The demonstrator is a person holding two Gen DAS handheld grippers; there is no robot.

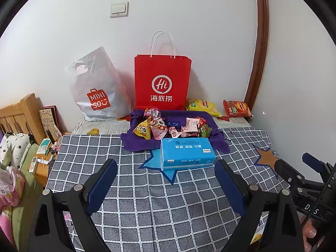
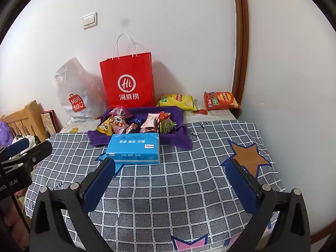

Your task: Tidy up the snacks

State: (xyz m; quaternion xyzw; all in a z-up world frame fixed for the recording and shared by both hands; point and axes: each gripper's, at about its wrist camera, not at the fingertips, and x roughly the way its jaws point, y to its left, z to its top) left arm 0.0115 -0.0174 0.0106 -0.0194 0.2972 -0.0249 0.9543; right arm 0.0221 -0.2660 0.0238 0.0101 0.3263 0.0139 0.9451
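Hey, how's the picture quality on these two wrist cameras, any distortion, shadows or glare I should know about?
Left wrist view: strong fisheye bend, the door frame curves, corners black; the red paper bag throws a soft shadow on the wall, and its print is sharp. Right wrist view: same bend and dark corners, a faint grey smudge on the wall above that bag; even light, no harsh glare, and the blue tissue pack is crisp.

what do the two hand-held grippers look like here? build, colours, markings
Both match: the left hand-held gripper and right hand-held gripper have matte black angular frames with triangular cut-outs, silver round pivot bolts, and two flat fingers faced with dark blue pads. White lettering marks each body's side. A thin black cable runs beside the right one in the left wrist view.
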